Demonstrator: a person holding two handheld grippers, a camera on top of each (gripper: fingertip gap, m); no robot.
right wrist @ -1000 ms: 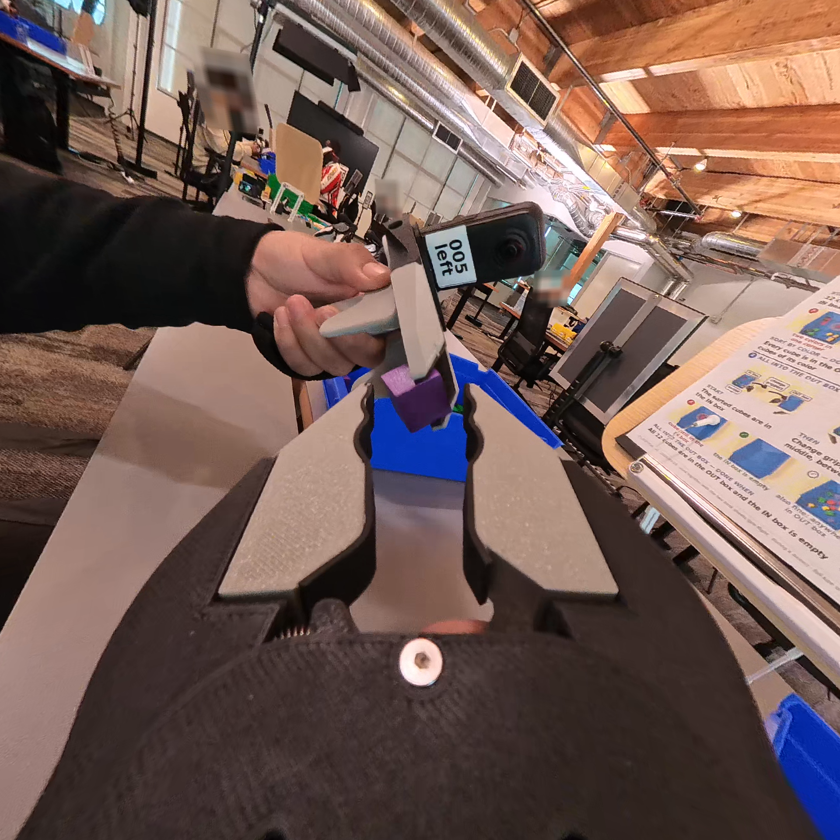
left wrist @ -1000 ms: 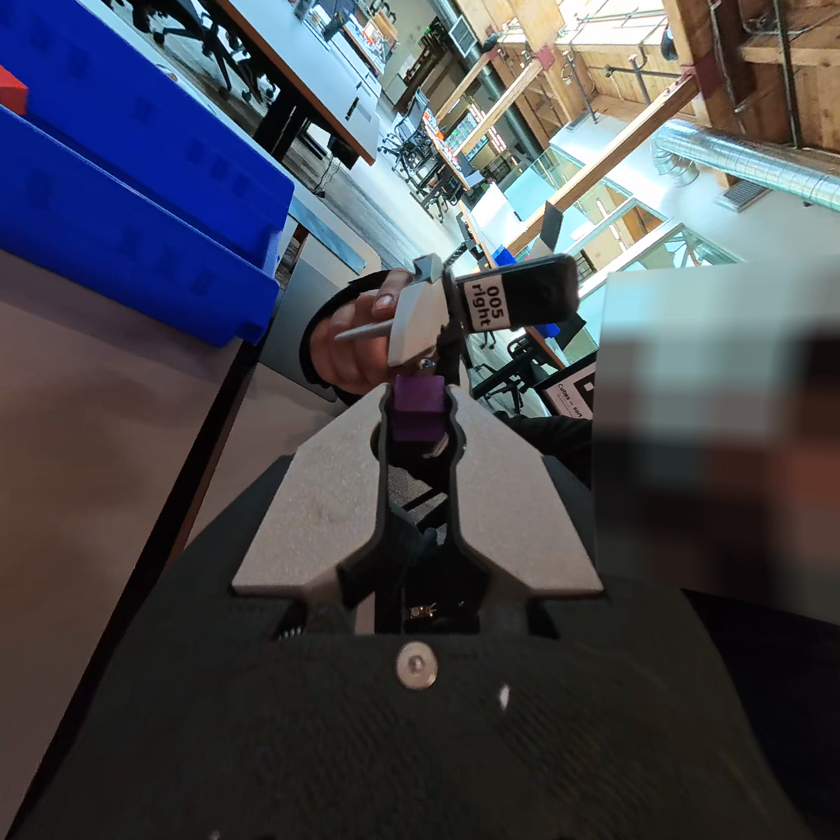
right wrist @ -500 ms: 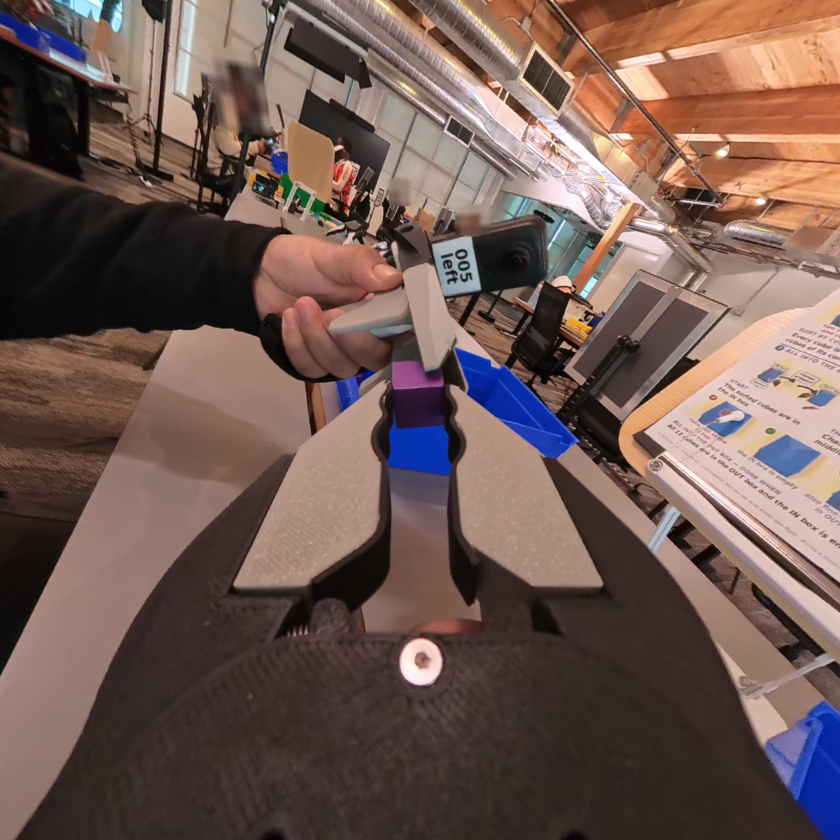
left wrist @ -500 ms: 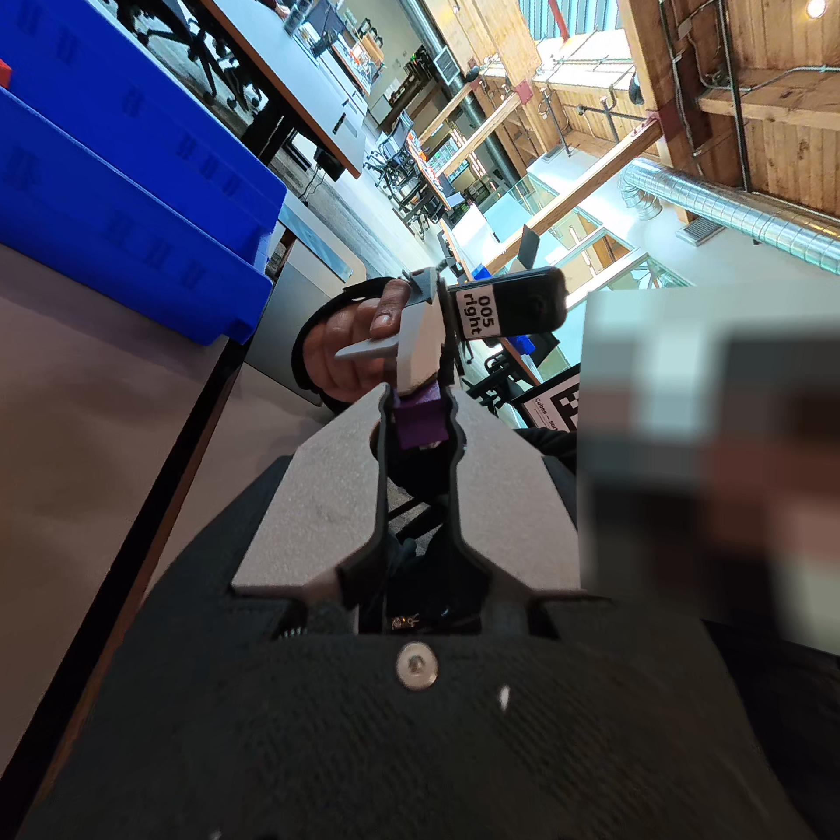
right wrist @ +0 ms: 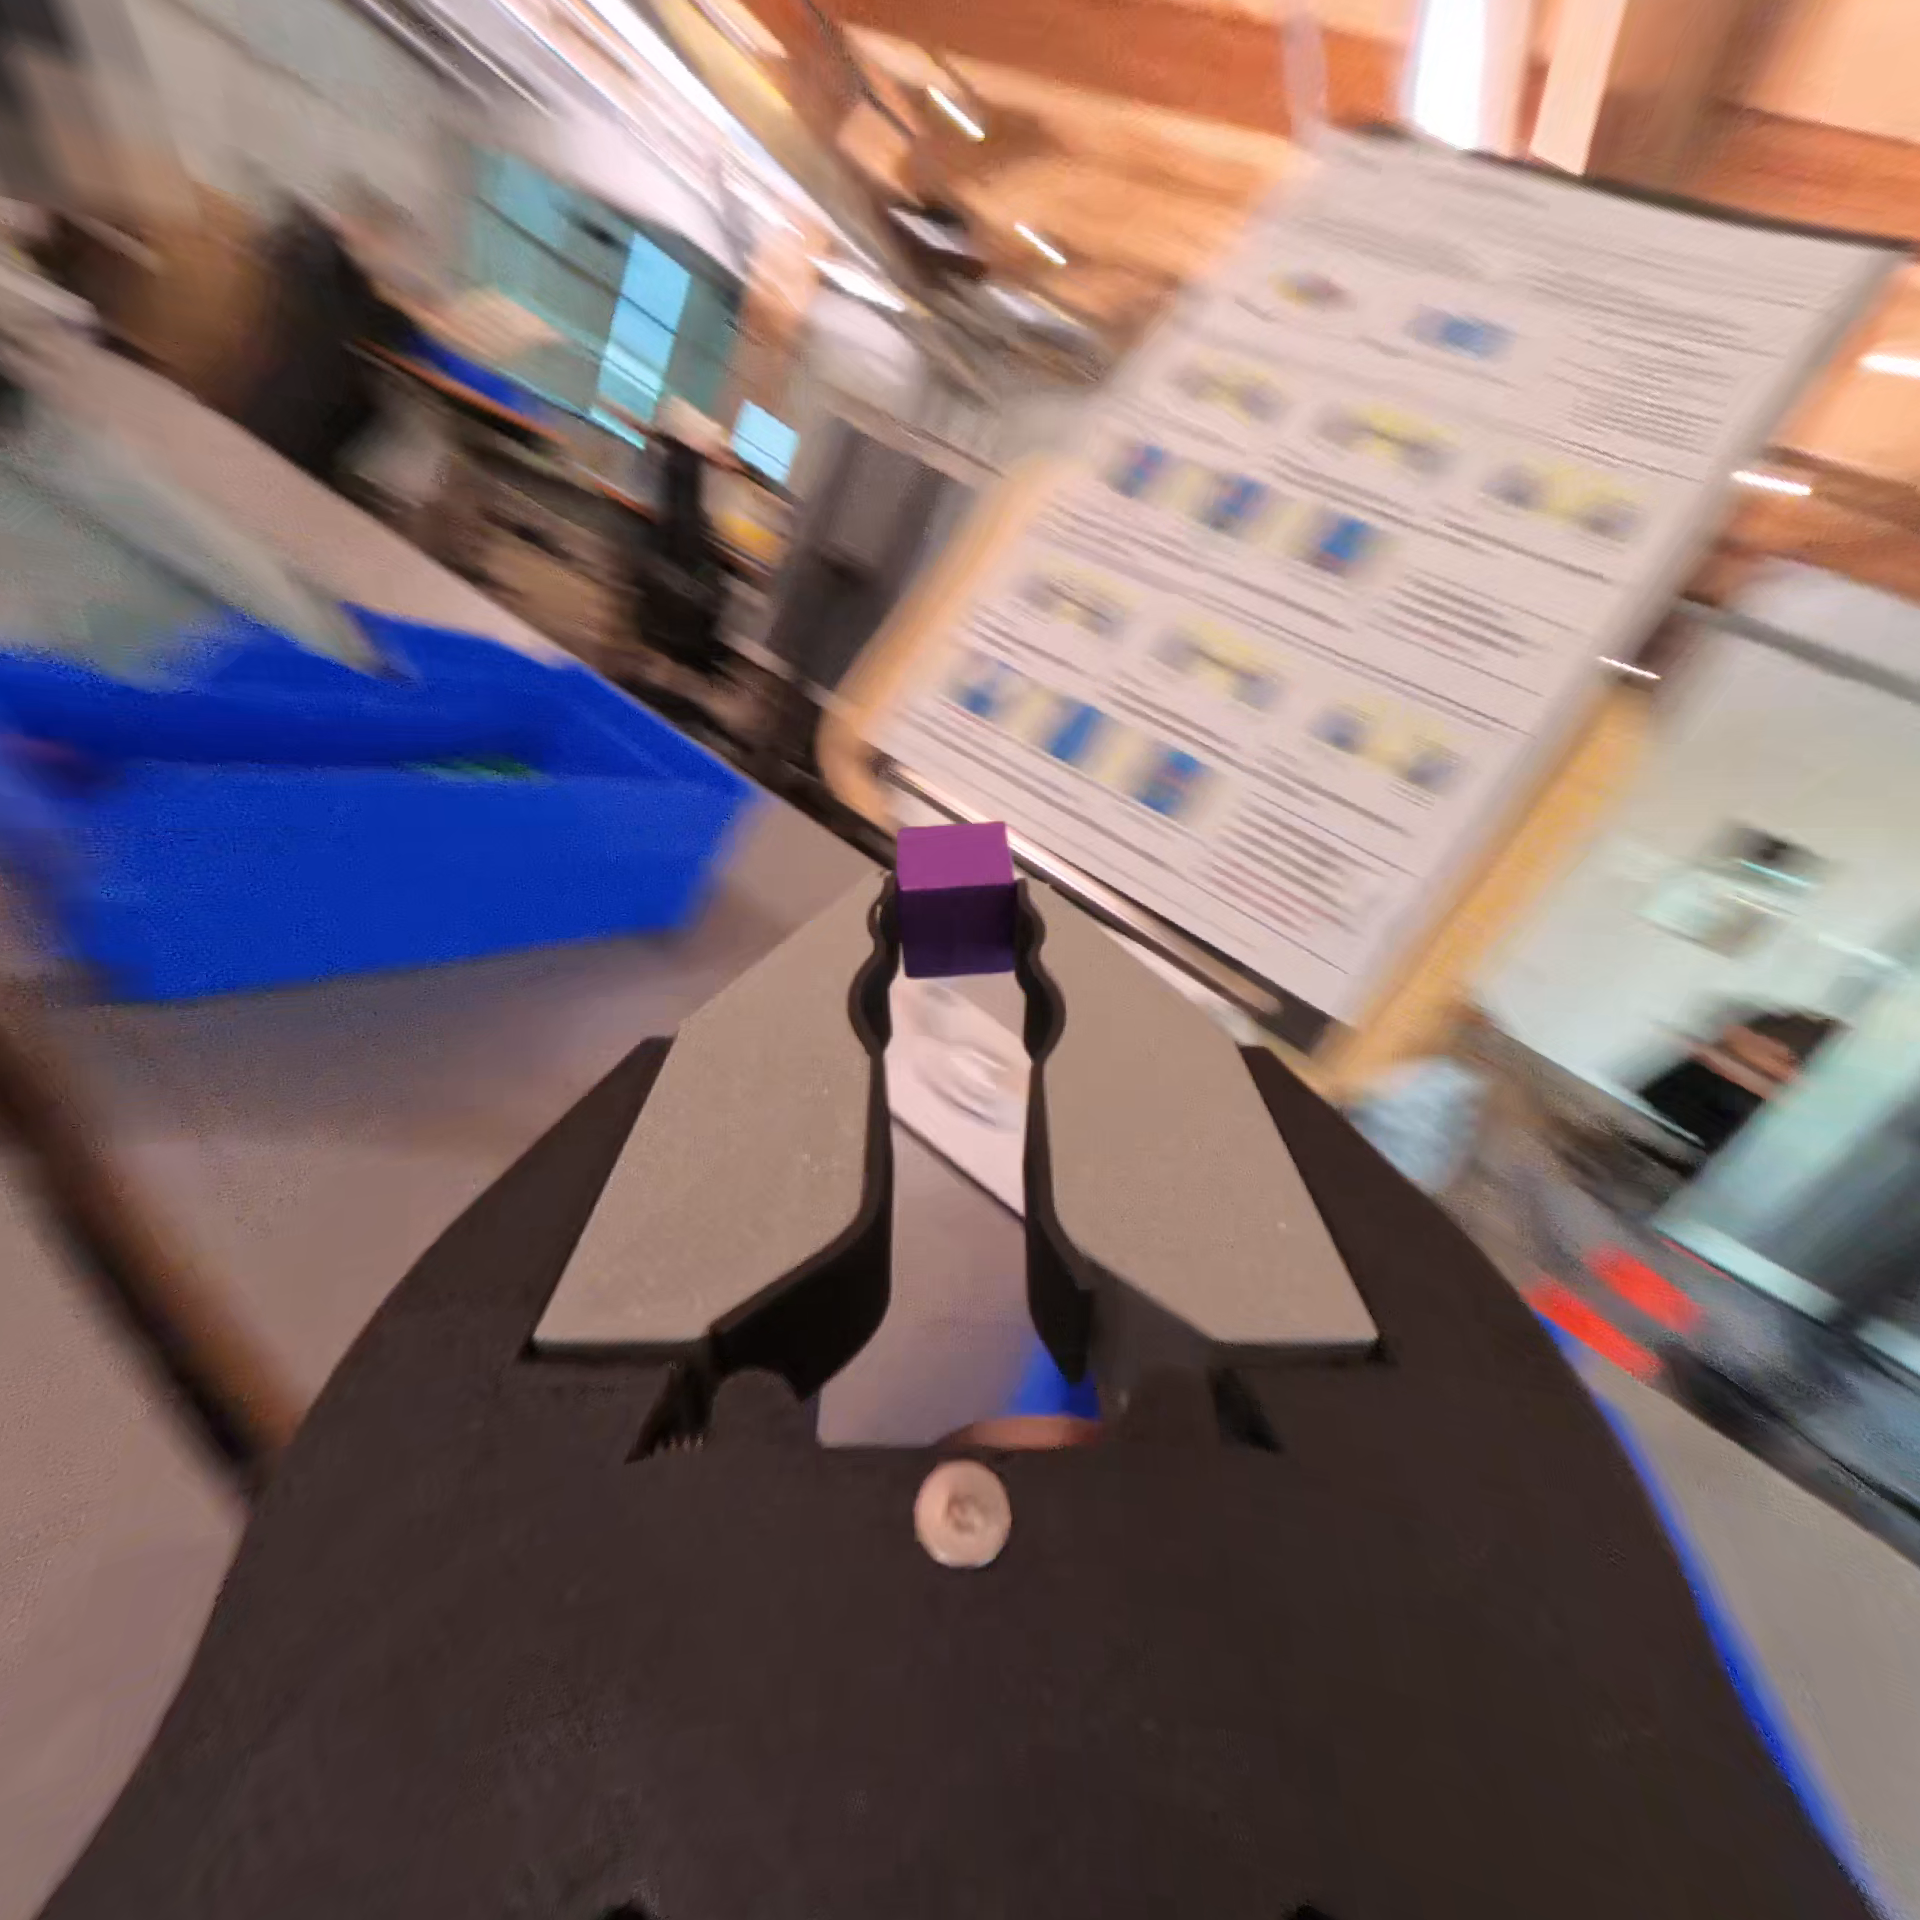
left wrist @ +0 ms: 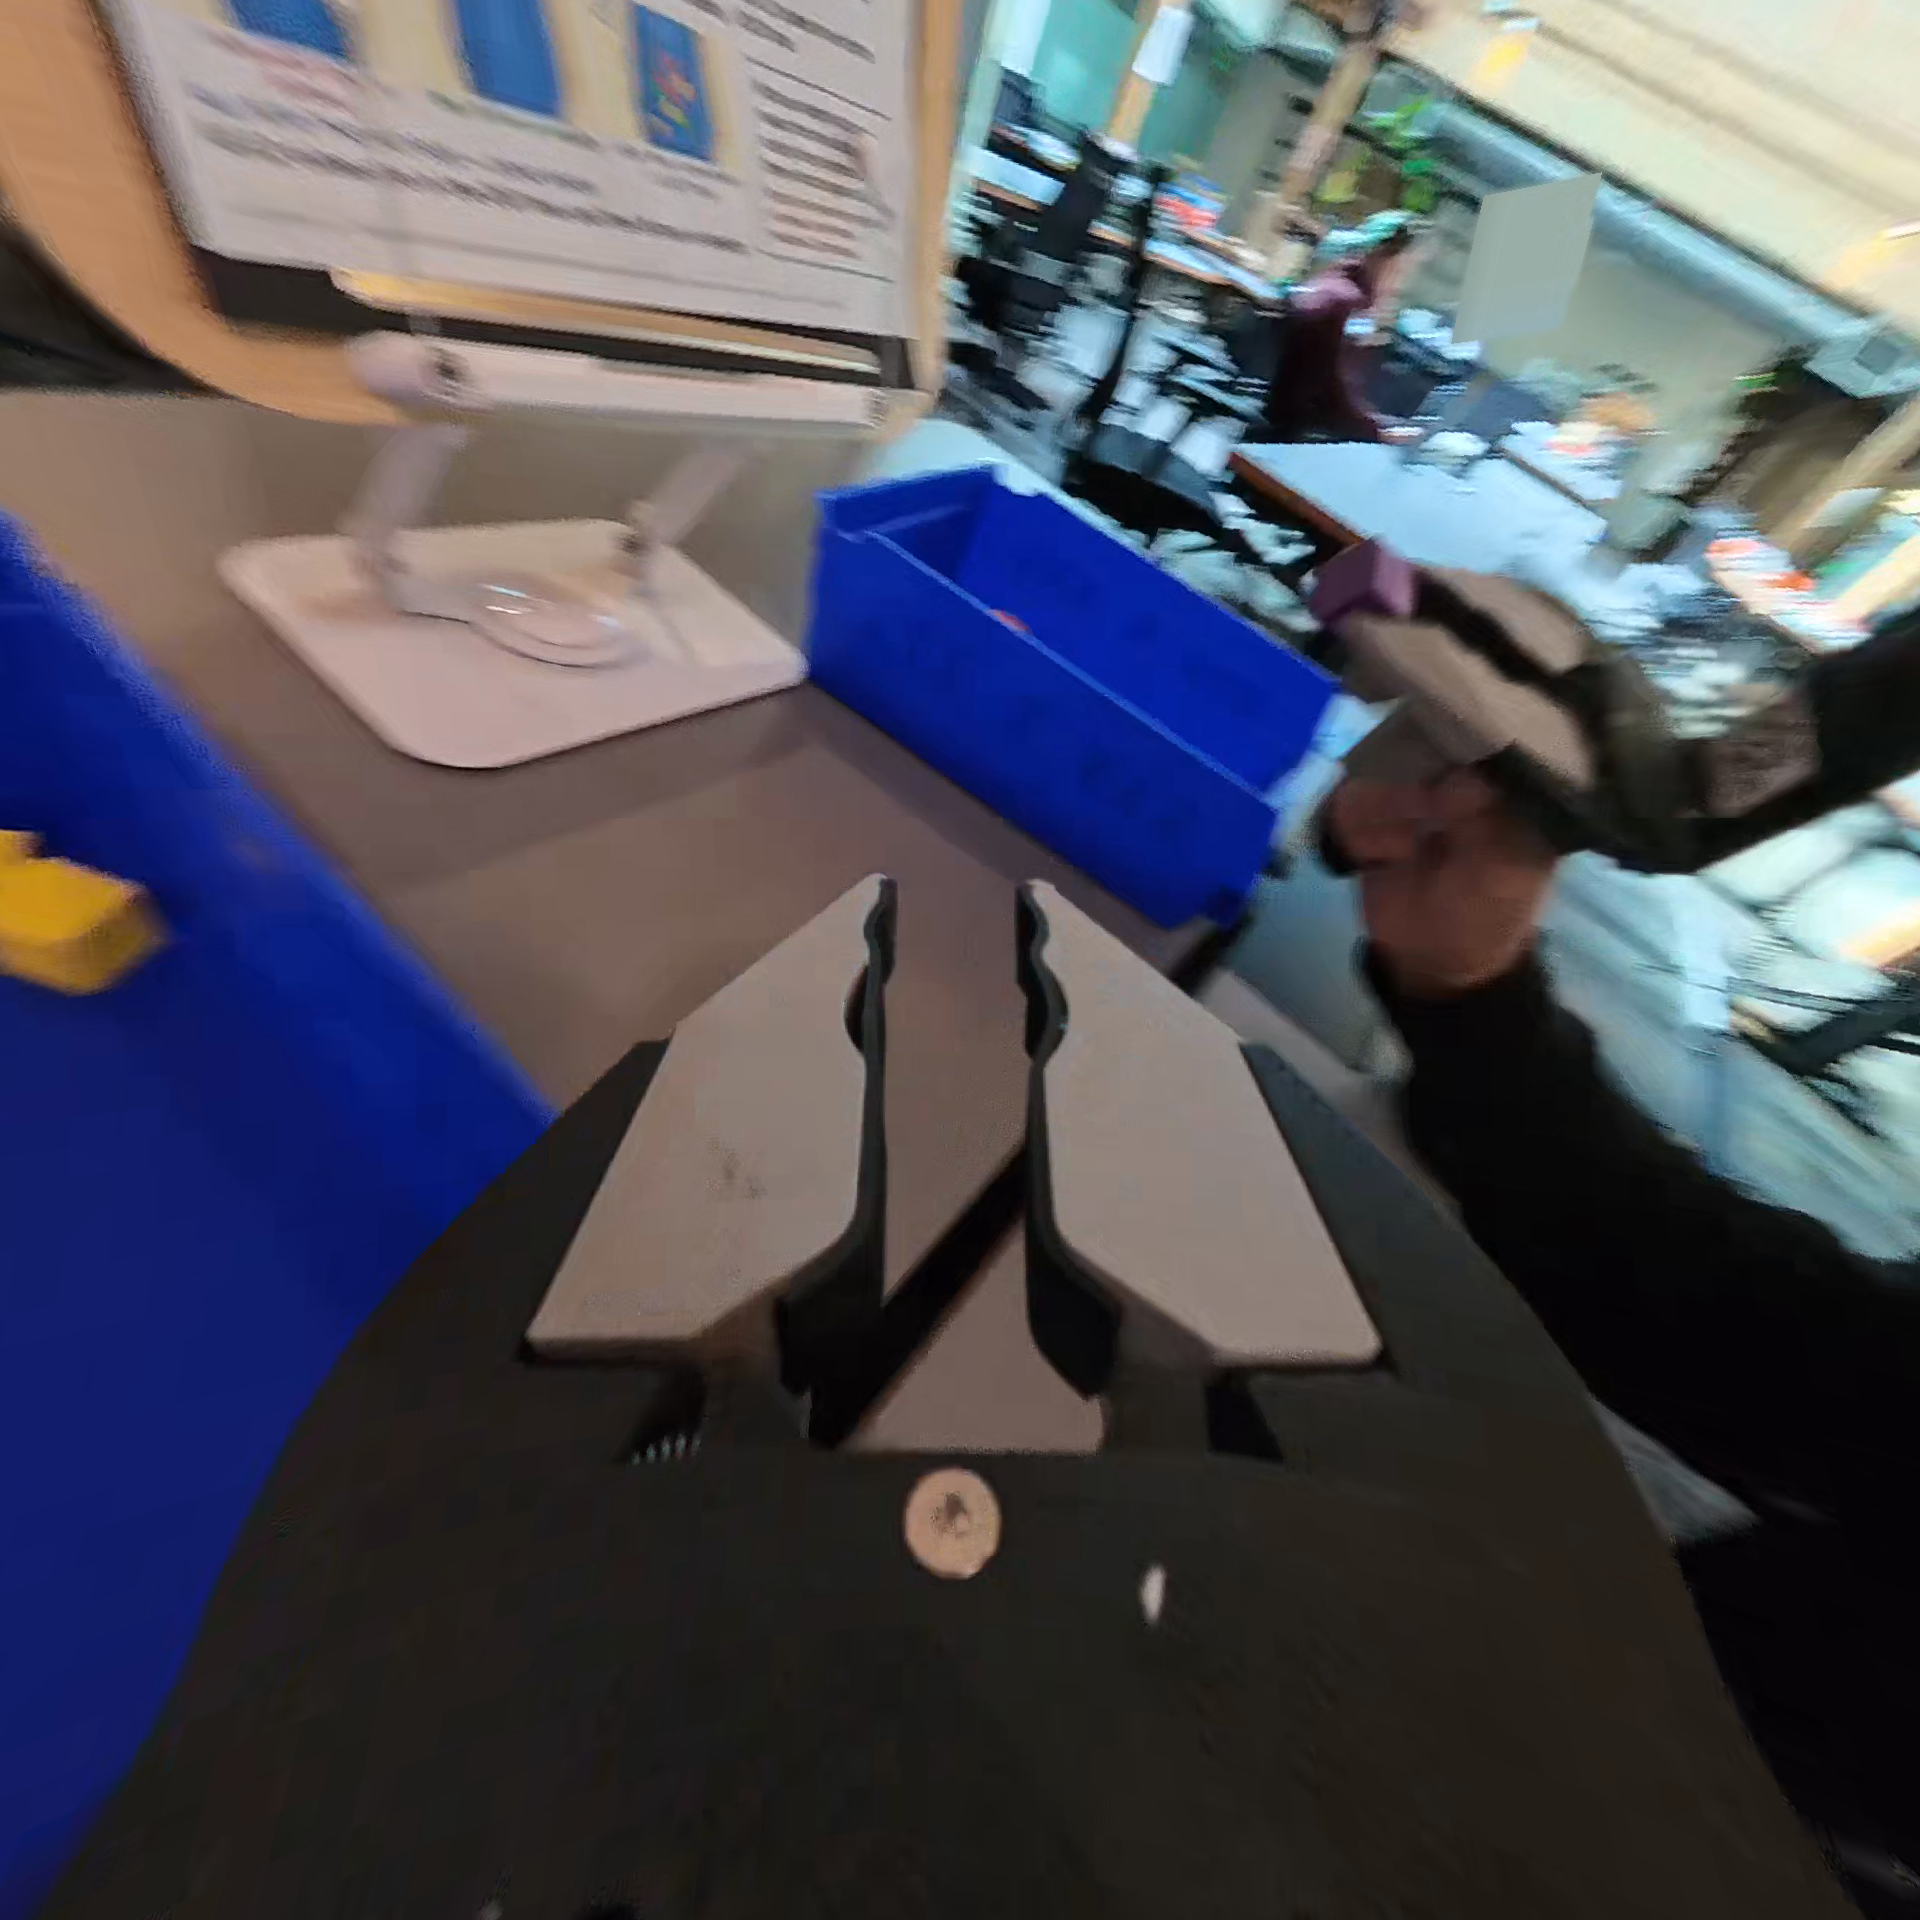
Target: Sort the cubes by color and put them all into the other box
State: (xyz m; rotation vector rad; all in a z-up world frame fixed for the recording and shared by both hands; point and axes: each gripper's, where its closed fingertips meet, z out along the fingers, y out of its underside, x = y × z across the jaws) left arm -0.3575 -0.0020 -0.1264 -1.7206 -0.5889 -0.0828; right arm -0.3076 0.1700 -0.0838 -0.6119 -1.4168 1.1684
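- Risk: purple cube (right wrist: 954,899) sits only at the very tips of right gripper (right wrist: 956,920), most of it sticking out past them; both views are smeared w/ motion blur, so a fast swing could prob. twist it out or drop it short of the box
- Risk: if it slips now it lands on grey table (left wrist: 582,862), not in a bin; cube is in the air, blue box (left wrist: 1049,691) lies ahead & below it in the left view
- Risk: white stand (left wrist: 499,665) w/ the instruction sheet (right wrist: 1382,540) is just beside that box, could get clipped on the way
- Right gripper: clamped on the purple cube, jaws touching its two side faces, narrow gap behind it
- Left gripper (left wrist: 951,925): jaws apart by a small gap, nothing between them, touching nothing, table seen thru the gap
- Yellow cube (left wrist: 68,920) shows at left edge inside the nearer blue box (left wrist: 208,1039), so sorting looks unfinished
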